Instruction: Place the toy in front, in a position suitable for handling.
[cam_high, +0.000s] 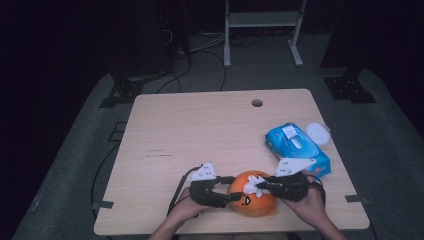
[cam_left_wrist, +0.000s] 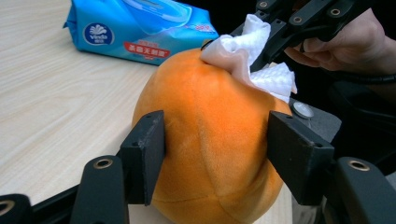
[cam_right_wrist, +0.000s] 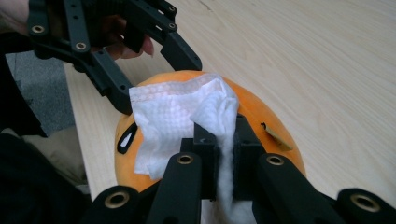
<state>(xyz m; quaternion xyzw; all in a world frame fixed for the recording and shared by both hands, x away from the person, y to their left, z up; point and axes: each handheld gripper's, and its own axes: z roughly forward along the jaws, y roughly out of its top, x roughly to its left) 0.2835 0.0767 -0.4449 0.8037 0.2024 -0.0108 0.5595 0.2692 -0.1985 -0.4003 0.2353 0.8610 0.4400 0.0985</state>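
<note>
A round orange plush toy (cam_high: 255, 204) with a drawn face sits near the table's front edge. My left gripper (cam_high: 233, 189) grips it from the left, and in the left gripper view one black pad (cam_left_wrist: 144, 151) presses into each side of the toy (cam_left_wrist: 215, 107). My right gripper (cam_right_wrist: 225, 140) is shut on a crumpled white wet wipe (cam_right_wrist: 173, 121) and holds it against the top of the toy (cam_right_wrist: 273, 116). The left gripper view shows the wipe (cam_left_wrist: 254, 56) draped over the toy's crown under the right gripper (cam_left_wrist: 275, 28).
A blue pack of wet wipes (cam_high: 297, 147) lies at the right of the table, a round white lid (cam_high: 318, 133) just behind it. The wooden table (cam_high: 200, 130) has a cable hole (cam_high: 257, 103) at the back. Cables and a stand are on the floor beyond.
</note>
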